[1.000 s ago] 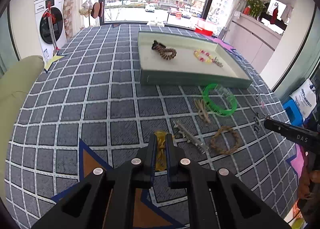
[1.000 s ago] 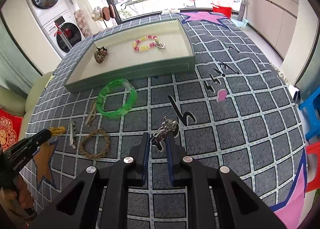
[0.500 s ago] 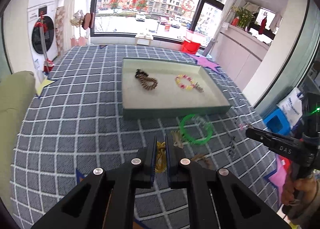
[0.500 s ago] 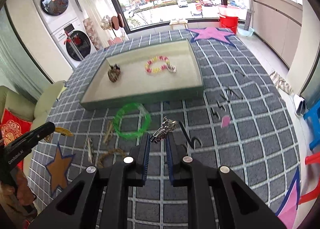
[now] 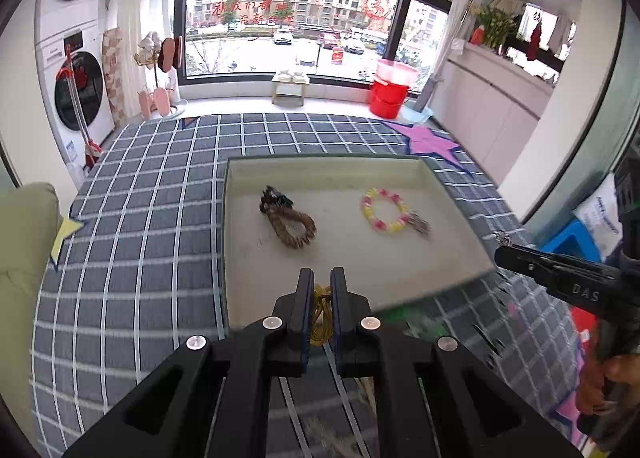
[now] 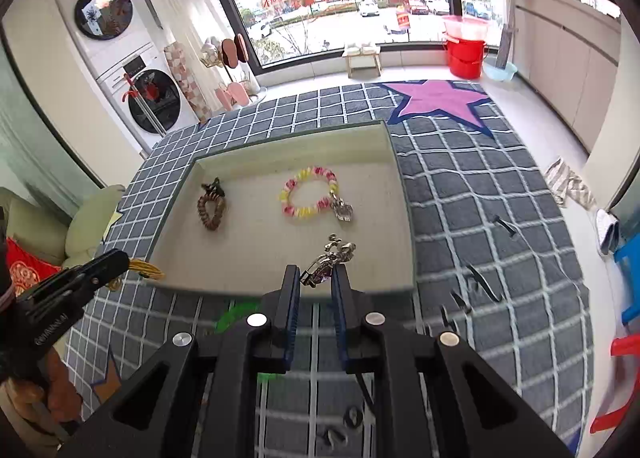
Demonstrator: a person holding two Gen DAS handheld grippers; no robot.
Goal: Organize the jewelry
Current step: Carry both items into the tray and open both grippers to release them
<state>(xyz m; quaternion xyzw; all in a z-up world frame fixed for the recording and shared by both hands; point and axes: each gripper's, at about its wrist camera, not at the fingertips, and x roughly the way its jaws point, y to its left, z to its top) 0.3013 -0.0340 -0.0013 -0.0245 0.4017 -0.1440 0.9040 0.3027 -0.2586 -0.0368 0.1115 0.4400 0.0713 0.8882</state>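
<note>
1. Left gripper [image 5: 320, 290]: fingers pinched on a yellow cord piece [image 5: 321, 312], which hangs in the gap between them. It hovers at the near wall of the tray [image 5: 400, 166], left portion.
2. Right gripper [image 6: 316, 282]: fingers clamped on a silver metal charm [image 6: 330, 258], which sticks up and forward past the tips. It hovers over the tray's near wall, right of centre.
3. Ahead of both grippers, on the tray floor: a brown braided bracelet [image 5: 290, 220] forward and slightly left of the left gripper; a pink-and-yellow beaded bracelet [image 6: 308, 198] with a small silver pendant, straight ahead of the right gripper.
4. Step in hand, as judged: carry both held pieces over the wall and set them down inside.
5. To do it well: get each tip fully past the wall before opening; lower close to the floor so neither piece bounces; aim for bare floor nearer than the two bracelets, so nothing tangles. The cord is limp and may catch on a finger, so open wide.
6. Count: grippers 2; held pieces 2; bracelets in tray 2; tray 1.
7. Behind the grippers on the checked rug [image 6: 480, 186]: a green bangle [image 6: 236, 312], blurred and mostly hidden. Other loose pieces there cannot be counted.
</note>
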